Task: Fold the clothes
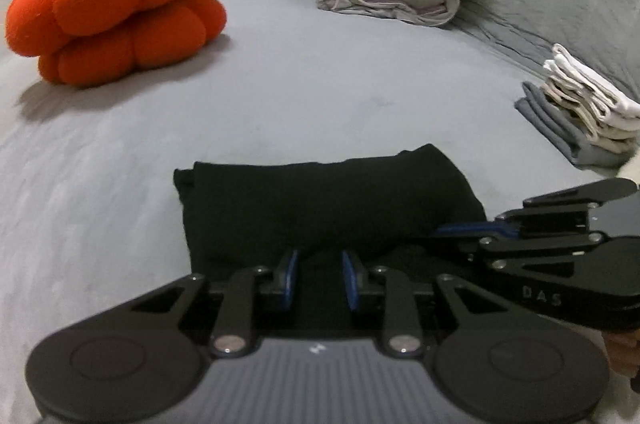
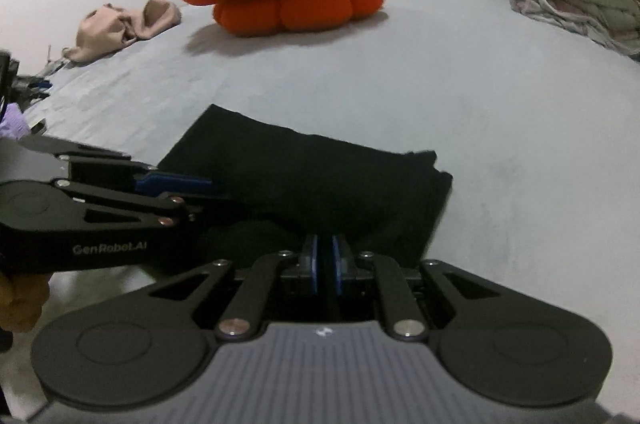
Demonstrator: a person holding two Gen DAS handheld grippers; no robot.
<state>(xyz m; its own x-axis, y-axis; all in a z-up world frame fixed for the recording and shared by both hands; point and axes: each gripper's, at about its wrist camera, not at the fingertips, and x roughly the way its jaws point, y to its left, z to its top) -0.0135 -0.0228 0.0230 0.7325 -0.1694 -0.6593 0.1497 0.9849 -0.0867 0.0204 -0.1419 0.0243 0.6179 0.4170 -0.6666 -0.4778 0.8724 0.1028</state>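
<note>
While the folded black garment [image 1: 320,199] lay on the grey bed [image 1: 320,71], the left tongs [image 1: 319,274] stood apart over its near edge and the right tongs [image 2: 325,264] nearly together, cloth between them unconfirmed; each should pinch a near corner evenly before folding.

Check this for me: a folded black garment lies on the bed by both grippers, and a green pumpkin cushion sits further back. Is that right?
Not quite. The pumpkin cushion is orange; only its stem on top is green. Both wrist views show this. The rest holds: the folded black garment lies on the bed by the left gripper and right gripper.
</note>
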